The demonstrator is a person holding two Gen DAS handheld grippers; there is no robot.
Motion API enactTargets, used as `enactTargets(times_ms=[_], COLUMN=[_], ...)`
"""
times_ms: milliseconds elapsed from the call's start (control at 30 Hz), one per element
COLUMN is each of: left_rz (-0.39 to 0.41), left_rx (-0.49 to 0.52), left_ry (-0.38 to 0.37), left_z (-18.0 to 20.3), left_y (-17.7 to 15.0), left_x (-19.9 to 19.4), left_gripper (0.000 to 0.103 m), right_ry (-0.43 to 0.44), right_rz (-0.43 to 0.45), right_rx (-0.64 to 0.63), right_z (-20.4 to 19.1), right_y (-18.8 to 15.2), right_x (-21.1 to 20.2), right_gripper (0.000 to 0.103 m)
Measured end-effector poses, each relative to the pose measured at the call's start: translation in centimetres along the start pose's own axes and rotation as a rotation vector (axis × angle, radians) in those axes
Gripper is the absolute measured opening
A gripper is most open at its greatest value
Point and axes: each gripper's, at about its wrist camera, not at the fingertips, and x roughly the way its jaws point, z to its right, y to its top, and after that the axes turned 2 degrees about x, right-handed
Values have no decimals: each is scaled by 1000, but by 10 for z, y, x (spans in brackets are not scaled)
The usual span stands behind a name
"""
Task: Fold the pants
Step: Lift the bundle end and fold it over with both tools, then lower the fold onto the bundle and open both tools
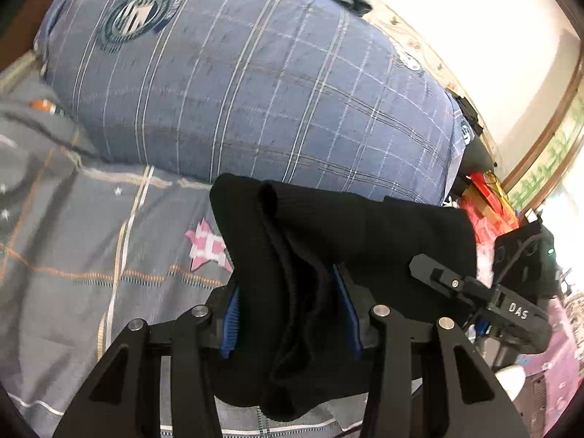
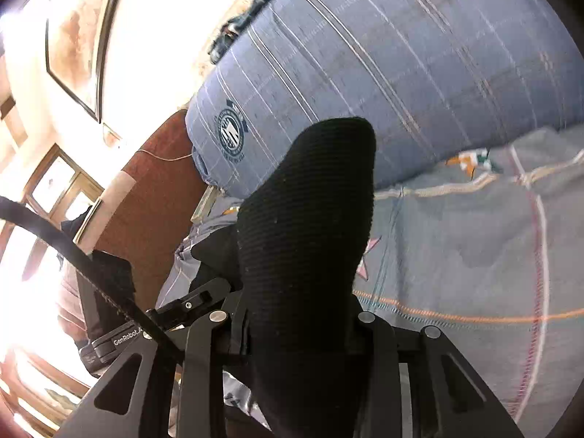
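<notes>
Above the bed [image 1: 91, 241], in front of the plaid duvet [image 1: 255, 73], the black ribbed pants [image 1: 328, 226] hang bunched between both tools: left tool [image 1: 292, 314] and right tool [image 2: 303, 328] each clamped on fabric. No fold is visible yet; judged early, with laying out and folding remaining.

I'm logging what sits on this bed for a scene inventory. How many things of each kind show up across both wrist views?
Black ribbed pants: 1, clamped in both grippers
Grippers: 2, left gripper and right gripper
Blue plaid pillow: 1
Grey patterned bedsheet: 1
Total: 5
</notes>
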Motion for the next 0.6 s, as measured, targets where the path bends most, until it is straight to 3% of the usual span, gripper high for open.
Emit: enactTargets(times_ms=[200,400,500,600], left_rz=[-47,-149,-214,-270], left_rx=[-45,-144,-199,-225], left_ry=[-30,-29,12,69], left_z=[9,-9,-31,-49], left_y=[15,4,-7,-17], left_x=[43,122,163,192], left_gripper=[44,44,44,47], right_ry=[-69,-147,-186,-258], right_rz=[13,-27,-62,-108], right_rx=[-22,27,74,110], right_z=[14,71,106,138], right_y=[20,28,25,18], right_x=[-15,10,34,63], right_gripper=[35,36,36,43])
